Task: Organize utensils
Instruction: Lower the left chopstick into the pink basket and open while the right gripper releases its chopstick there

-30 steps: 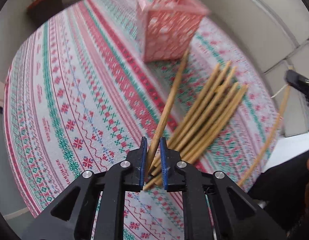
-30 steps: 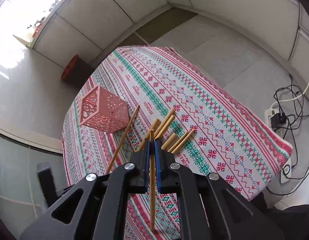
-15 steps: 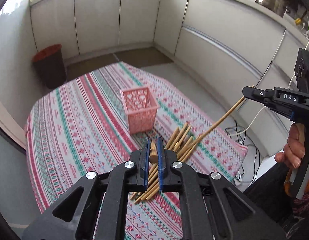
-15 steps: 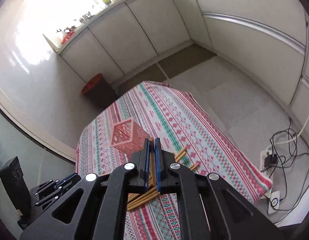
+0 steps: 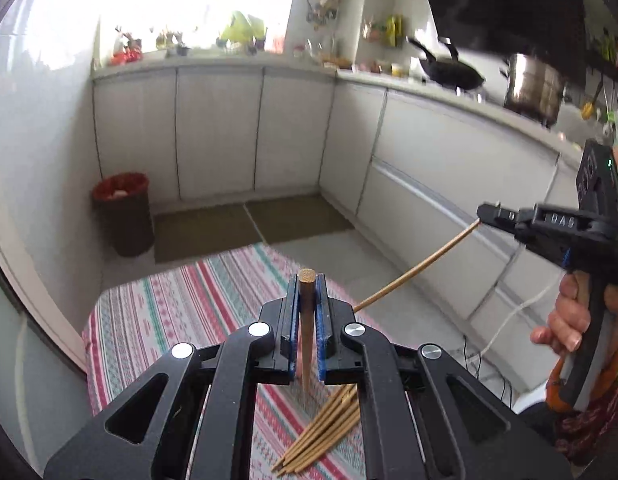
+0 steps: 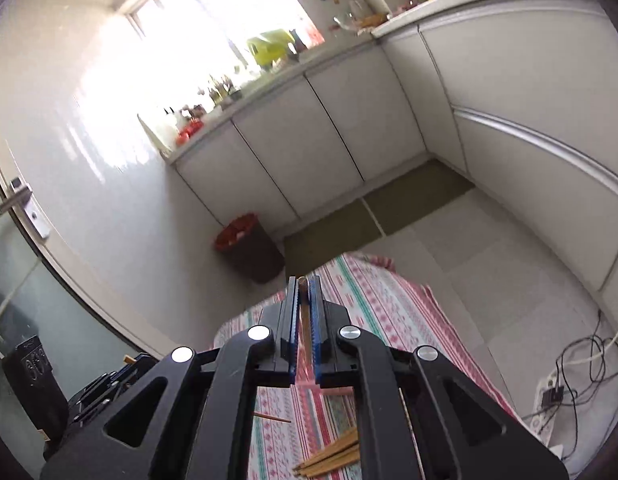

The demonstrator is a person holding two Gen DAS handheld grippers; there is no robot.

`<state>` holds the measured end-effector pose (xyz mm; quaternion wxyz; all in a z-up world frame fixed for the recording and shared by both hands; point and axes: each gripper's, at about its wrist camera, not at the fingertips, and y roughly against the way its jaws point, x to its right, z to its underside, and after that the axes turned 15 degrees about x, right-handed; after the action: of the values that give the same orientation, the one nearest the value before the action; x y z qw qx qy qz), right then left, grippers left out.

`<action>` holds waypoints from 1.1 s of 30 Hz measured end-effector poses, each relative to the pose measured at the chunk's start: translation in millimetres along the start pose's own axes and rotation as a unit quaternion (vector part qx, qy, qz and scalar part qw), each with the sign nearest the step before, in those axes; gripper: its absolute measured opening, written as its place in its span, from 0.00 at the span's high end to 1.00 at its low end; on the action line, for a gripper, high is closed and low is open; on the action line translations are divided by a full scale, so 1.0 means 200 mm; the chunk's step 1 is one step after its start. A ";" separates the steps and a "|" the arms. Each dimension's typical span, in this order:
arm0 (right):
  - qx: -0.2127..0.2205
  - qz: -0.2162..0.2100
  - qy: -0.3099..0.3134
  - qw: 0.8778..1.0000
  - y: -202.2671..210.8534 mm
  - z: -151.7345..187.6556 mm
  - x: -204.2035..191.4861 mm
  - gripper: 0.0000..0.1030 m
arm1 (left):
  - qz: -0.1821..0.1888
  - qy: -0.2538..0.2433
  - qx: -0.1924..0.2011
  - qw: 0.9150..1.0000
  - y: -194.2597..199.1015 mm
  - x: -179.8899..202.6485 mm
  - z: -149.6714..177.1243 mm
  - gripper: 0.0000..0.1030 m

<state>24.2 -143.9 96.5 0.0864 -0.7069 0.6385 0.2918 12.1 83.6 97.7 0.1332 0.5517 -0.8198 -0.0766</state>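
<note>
Holding 1 chopstick in each tool, I have both raised well above the surface (image 5: pixel 157 320), whose striped cloth shows below. My left gripper (image 5: pixel 307 280) has its jaws closed nearly together on a wooden chopstick (image 5: pixel 307 320), which stands close to upright between the blue pads: its blunt end pokes just past the tips and the shaft drops down through the gap toward the cloth. My right gripper (image 6: pixel 303 284) is likewise pinched on a second, thinner chopstick (image 6: pixel 304 326); in the left view that stick (image 5: pixel 417 266) slants down and leftward from the right tool's tips. The loose bundle of chopsticks (image 5: pixel 321 436) lies flat on the cloth directly beneath my left jaws, long axes running from near-left to far-right, and it shows again under the right tool (image 6: pixel 333 456). A sliver of pink (image 6: pixel 329 389) peeks out below the right jaws; I judge it may be the holder's rim, but too little shows to be sure, and the left view shows no holder at all. What the coming move turns on, I think, is bringing each stick's long axis vertical over that container's opening, which lies below and forward of both tools. Which hand is nearer I cannot tell.
</note>
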 end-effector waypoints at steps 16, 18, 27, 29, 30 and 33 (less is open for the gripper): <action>-0.068 -0.003 0.059 0.996 -0.54 0.17 -0.06 0.84 | -0.029 0.036 -0.012 0.999 -0.43 -0.07 -0.08 0.94; -0.065 -0.003 0.059 0.996 -0.54 0.19 -0.06 0.71 | -0.032 0.036 -0.018 0.999 -0.46 -0.08 -0.06 0.94; -0.058 0.008 0.019 0.998 -0.50 0.16 0.02 0.53 | -0.044 0.040 -0.031 0.998 -0.54 -0.09 0.01 0.94; -0.060 0.013 0.011 0.998 -0.49 0.15 0.05 0.49 | -0.046 0.039 -0.038 0.997 -0.57 -0.09 0.02 0.94; -0.061 0.016 0.009 0.998 -0.49 0.15 0.06 0.49 | -0.049 0.039 -0.045 0.997 -0.59 -0.09 0.04 0.93; -0.065 0.024 0.012 0.998 -0.50 0.17 0.08 0.48 | -0.050 0.038 -0.074 0.995 -0.65 -0.09 0.10 0.82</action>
<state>109.7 -123.0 35.6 0.0254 -0.6992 0.6357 0.3262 128.3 50.2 40.5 0.2008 0.5831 -0.7776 -0.1228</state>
